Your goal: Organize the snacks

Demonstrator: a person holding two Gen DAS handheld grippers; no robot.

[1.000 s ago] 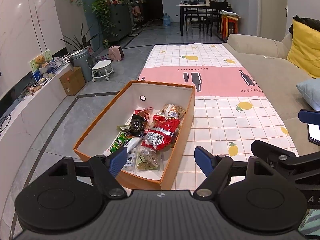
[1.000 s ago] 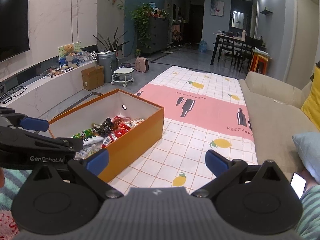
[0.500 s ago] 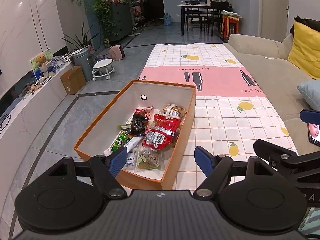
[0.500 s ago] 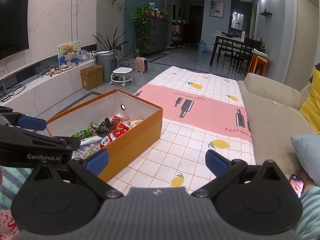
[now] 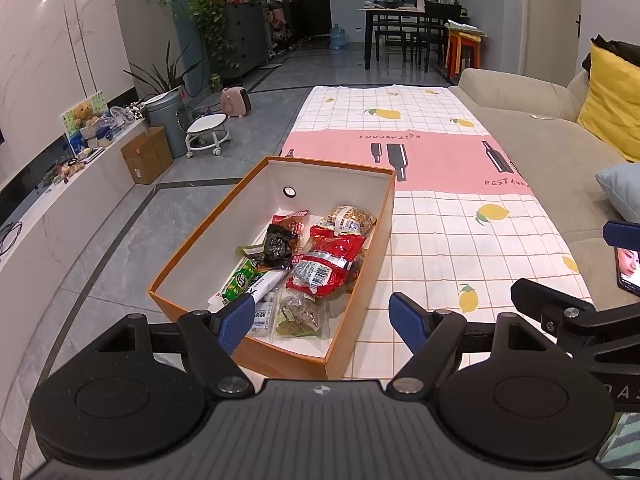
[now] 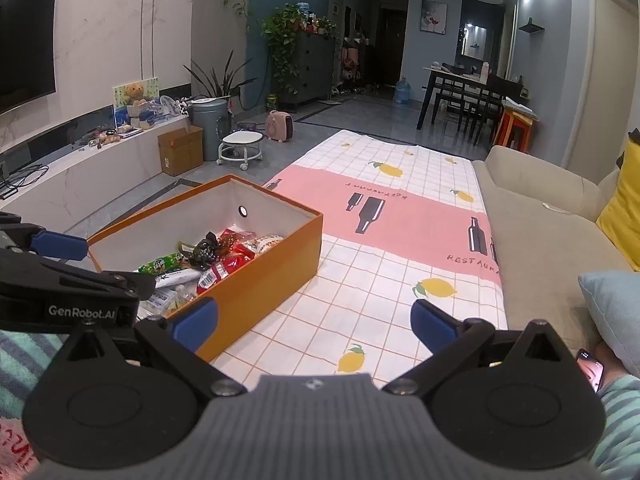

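Observation:
An orange box [image 5: 362, 256] [image 6: 280, 264] with a white inside stands on the near left part of a checked lemon-print cloth [image 5: 436, 216] [image 6: 384, 264]. Several snack packets lie in its near half: a red packet [image 5: 332, 262] [image 6: 228, 266], a green one [image 5: 240, 280] [image 6: 162, 263], a dark wrapped one [image 5: 277, 245] and a clear bag [image 5: 298, 312]. My left gripper [image 5: 322, 320] hovers open over the box's near end, holding nothing. My right gripper [image 6: 314, 322] is open and empty above the cloth, right of the box. The left gripper's arm [image 6: 76, 280] shows at the left of the right wrist view.
A beige sofa [image 5: 560, 152] [image 6: 552, 216] with a yellow cushion [image 5: 612, 100] runs along the cloth's right side. A phone [image 5: 626, 266] [image 6: 592, 368] is lit at the right. A white TV bench [image 6: 80, 168], cardboard box [image 5: 146, 154], bin and stool stand left.
Both grippers stay open and almost still; the views have shifted only slightly. The snacks in the box lie as before.

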